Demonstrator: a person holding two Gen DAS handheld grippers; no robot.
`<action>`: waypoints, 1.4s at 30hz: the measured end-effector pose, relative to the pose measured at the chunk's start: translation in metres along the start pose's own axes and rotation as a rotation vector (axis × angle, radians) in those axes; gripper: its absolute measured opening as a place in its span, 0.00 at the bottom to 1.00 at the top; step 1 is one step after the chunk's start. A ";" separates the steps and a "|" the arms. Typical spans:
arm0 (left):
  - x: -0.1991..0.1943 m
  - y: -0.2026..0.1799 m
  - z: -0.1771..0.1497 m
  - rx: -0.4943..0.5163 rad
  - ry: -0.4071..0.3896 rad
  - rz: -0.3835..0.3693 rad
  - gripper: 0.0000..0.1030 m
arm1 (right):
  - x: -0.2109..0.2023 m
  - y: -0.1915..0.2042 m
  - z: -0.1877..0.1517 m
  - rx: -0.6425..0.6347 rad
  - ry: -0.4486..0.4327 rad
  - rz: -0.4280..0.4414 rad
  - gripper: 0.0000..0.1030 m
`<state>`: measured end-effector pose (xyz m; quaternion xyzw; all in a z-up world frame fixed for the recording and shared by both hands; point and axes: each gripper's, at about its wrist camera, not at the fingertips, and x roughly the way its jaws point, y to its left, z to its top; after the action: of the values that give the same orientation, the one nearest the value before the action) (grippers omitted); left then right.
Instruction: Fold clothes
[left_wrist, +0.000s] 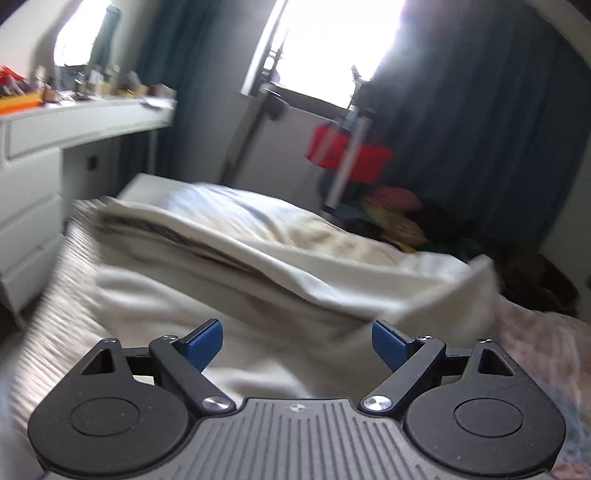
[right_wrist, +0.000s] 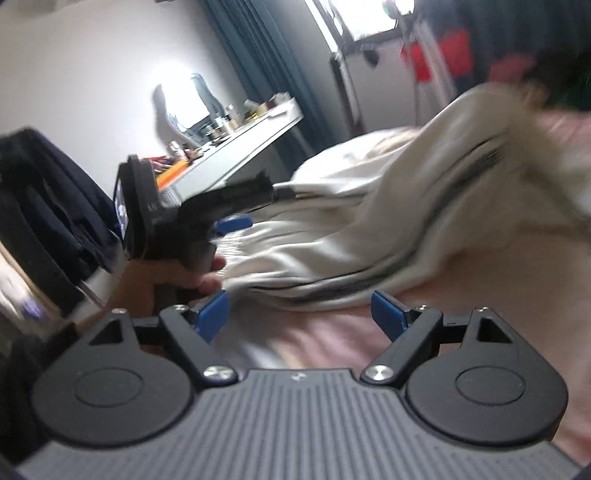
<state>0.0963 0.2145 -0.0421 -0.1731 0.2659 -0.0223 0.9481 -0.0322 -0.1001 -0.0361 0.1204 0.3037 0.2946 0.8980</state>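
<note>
A cream-white garment (left_wrist: 236, 254) with dark stripes lies bunched and partly folded on the bed, blurred by motion. My left gripper (left_wrist: 297, 343) hovers just in front of it, open, its blue pads (left_wrist: 205, 345) holding nothing. In the right wrist view the same garment (right_wrist: 369, 229) spreads across the bed's pink cover (right_wrist: 332, 339). My right gripper (right_wrist: 301, 314) is open over the pink cover, just short of the garment's near edge. The left gripper (right_wrist: 236, 221) shows there too, held by a hand (right_wrist: 173, 277) at the garment's left side.
A white dresser (left_wrist: 55, 147) with cluttered top stands left of the bed. A tripod with something red (left_wrist: 347, 155) stands by the window and dark blue curtains (left_wrist: 480, 129). Coloured clothes (left_wrist: 399, 218) pile at the far right. Dark clothing (right_wrist: 44, 206) hangs at left.
</note>
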 end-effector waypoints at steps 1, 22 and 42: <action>0.004 -0.009 -0.007 -0.021 0.005 -0.020 0.86 | -0.015 -0.011 -0.002 -0.019 -0.010 -0.030 0.83; 0.159 -0.185 0.041 0.192 0.050 -0.389 0.48 | 0.023 -0.233 0.008 0.284 -0.137 -0.227 0.83; -0.069 -0.194 -0.102 0.455 0.082 -0.338 0.02 | -0.050 -0.265 -0.035 0.731 -0.326 -0.020 0.85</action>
<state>-0.0053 0.0098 -0.0232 0.0030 0.2596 -0.2461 0.9338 0.0348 -0.3403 -0.1441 0.4741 0.2434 0.1352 0.8353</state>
